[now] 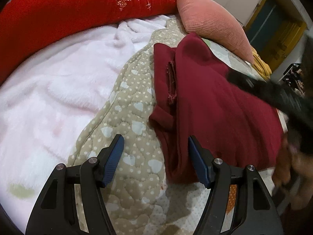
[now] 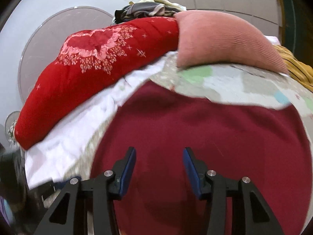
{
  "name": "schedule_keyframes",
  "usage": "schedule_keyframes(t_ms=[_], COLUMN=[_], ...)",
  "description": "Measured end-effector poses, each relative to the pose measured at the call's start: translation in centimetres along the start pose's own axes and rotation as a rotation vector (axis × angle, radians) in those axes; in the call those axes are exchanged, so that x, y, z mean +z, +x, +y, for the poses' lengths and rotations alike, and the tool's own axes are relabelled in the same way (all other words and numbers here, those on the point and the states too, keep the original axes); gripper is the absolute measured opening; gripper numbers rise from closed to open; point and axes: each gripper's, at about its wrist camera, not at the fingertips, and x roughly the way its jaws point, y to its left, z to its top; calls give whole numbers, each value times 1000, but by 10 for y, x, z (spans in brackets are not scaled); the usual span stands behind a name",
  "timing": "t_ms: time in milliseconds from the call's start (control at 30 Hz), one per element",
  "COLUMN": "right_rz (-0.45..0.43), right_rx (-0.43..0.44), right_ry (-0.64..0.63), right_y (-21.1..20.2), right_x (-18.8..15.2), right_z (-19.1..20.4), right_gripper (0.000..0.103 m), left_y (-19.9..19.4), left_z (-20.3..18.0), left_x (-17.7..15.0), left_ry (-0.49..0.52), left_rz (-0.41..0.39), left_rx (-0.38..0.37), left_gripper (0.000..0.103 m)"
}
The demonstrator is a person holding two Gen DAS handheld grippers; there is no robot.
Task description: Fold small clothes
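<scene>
A dark red garment (image 1: 215,101) lies partly folded on a beige quilt with pale hearts (image 1: 127,117), a seam opening showing near its left edge. My left gripper (image 1: 156,143) is open and empty, hovering over the garment's near left edge and the quilt. The right gripper shows as a blurred black shape (image 1: 273,96) over the garment's right side. In the right wrist view the garment (image 2: 195,129) fills the lower frame, and my right gripper (image 2: 159,152) is open just above it, holding nothing.
A fluffy white blanket (image 1: 49,90) lies left of the quilt. A bright red embroidered quilt (image 1: 68,13) and a pink corduroy pillow (image 1: 211,21) lie along the far side. A mustard cloth (image 1: 262,66) lies beyond the pillow. A clothes pile (image 2: 148,7) lies behind.
</scene>
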Motion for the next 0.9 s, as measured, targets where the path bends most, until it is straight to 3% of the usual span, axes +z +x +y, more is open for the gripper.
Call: schedule_keyframes(t_ms=[333,567,700,800,900], right_rz=[35,145,138,132,139], right_rx=[-37,-74,-81,-17,35], right_ry=[-90,-55,-55,5,22], right_y=[73,131,123,99,78], right_x=[55,65,66,60,53], right_z=[29,27,30,30,35], right_gripper=[48,50,50,52,62], left_y=[7,9,9,9,9], left_z=[4,4,3,2,2], left_x=[2,3,2,1,1], left_ry=[27,32,42,47,45], left_rz=[-6,-13,-16,-20,-21], left_rx=[-33,-30,-24,-18,-20], left_gripper=[73,73,73,73,74])
